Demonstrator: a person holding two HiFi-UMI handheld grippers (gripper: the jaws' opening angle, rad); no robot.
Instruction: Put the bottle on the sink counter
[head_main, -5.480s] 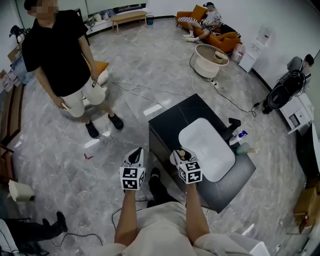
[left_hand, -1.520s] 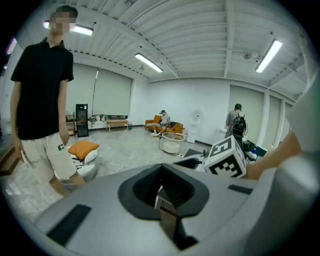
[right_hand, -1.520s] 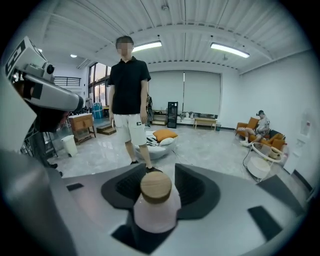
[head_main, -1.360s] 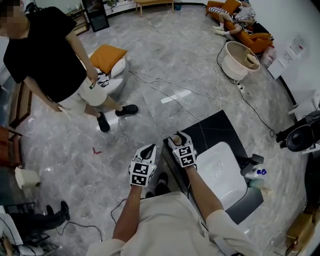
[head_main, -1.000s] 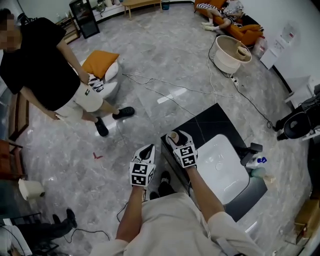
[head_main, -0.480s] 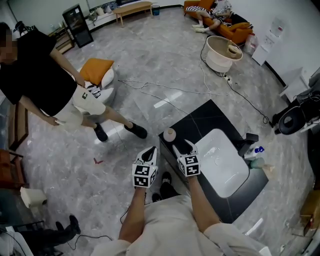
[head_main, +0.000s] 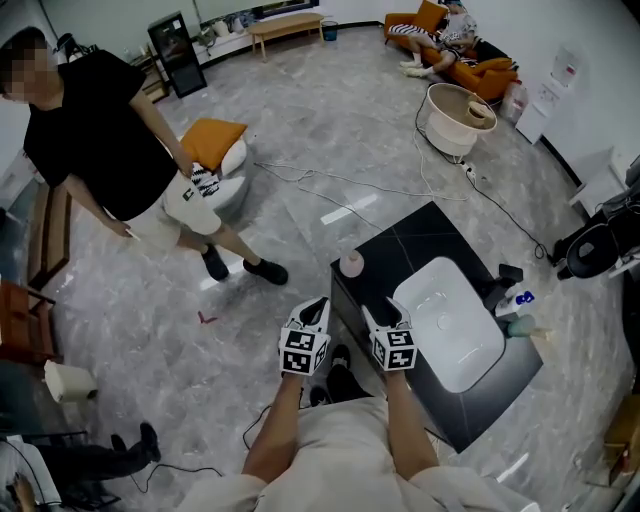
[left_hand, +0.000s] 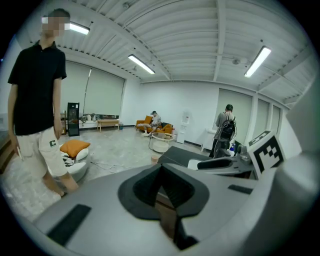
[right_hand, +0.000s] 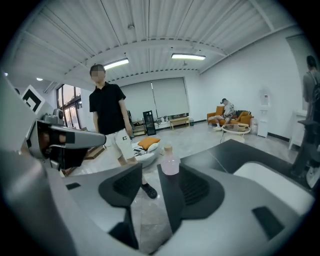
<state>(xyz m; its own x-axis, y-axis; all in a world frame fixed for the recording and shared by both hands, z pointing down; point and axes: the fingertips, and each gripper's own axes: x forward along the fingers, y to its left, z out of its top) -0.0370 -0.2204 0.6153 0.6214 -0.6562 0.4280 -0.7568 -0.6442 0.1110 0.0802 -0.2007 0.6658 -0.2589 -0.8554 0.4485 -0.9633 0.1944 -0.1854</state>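
Note:
A small pale pink bottle (head_main: 351, 264) with a tan cap stands upright on the near left corner of the black sink counter (head_main: 415, 236). The right gripper view shows the same bottle (right_hand: 169, 162) just beyond my jaws. My right gripper (head_main: 384, 314) is open and empty, a short way back from the bottle, over the counter's front edge. My left gripper (head_main: 315, 314) hangs over the floor to the left of the counter, jaws closed together on nothing.
A white basin (head_main: 447, 320) is set into the counter, with a black faucet (head_main: 503, 277) and small bottles (head_main: 521, 298) at its far side. A person in a black shirt (head_main: 100, 140) stands to the left. An orange cushion (head_main: 212, 143) and cables (head_main: 340, 185) lie on the floor.
My right gripper let go of the bottle on the counter corner and drew back toward me, open. The left gripper stayed beside it. The standing person stepped nearer.

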